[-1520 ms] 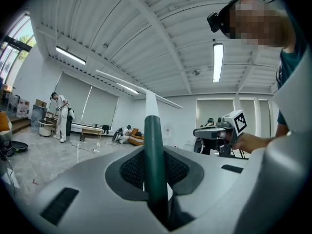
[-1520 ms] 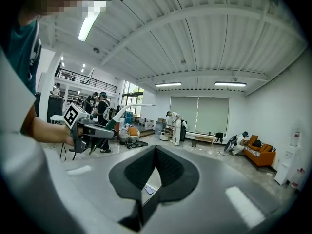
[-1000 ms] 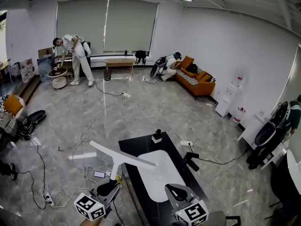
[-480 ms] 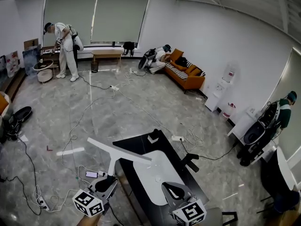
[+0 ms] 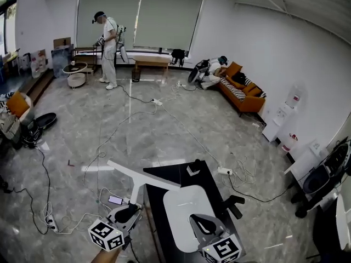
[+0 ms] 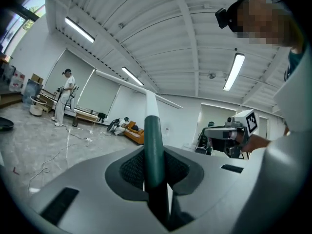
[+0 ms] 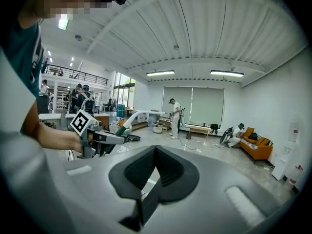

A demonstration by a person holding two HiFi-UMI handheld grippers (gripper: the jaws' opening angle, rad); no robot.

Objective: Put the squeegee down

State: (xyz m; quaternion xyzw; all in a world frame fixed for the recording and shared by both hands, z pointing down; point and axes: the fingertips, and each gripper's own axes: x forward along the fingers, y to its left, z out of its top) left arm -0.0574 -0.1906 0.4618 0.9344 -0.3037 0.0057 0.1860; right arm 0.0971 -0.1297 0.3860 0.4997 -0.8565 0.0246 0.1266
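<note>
The squeegee (image 5: 143,175) has a long white blade on a white neck and a dark green handle (image 6: 152,145). My left gripper (image 5: 130,211) is shut on that handle and holds the blade up, just left of the black table (image 5: 164,175). From the right gripper view the squeegee (image 7: 139,115) and left gripper (image 7: 105,138) show at the left. My right gripper (image 5: 202,223) hovers over the table's white oval top (image 5: 186,204), jaws closed together with nothing between them (image 7: 156,167).
Cables, a power strip (image 5: 50,222) and a phone (image 5: 115,200) lie on the marble floor left of the table. A small block (image 5: 193,169) sits on the table's far end. A person in white (image 5: 109,48) stands far back; an orange sofa (image 5: 244,95) lines the right wall.
The head view has swung, so the room has slid to the right. Both grippers have drifted sideways by the table. The left gripper keeps its hold on the squeegee; the right stays closed.
</note>
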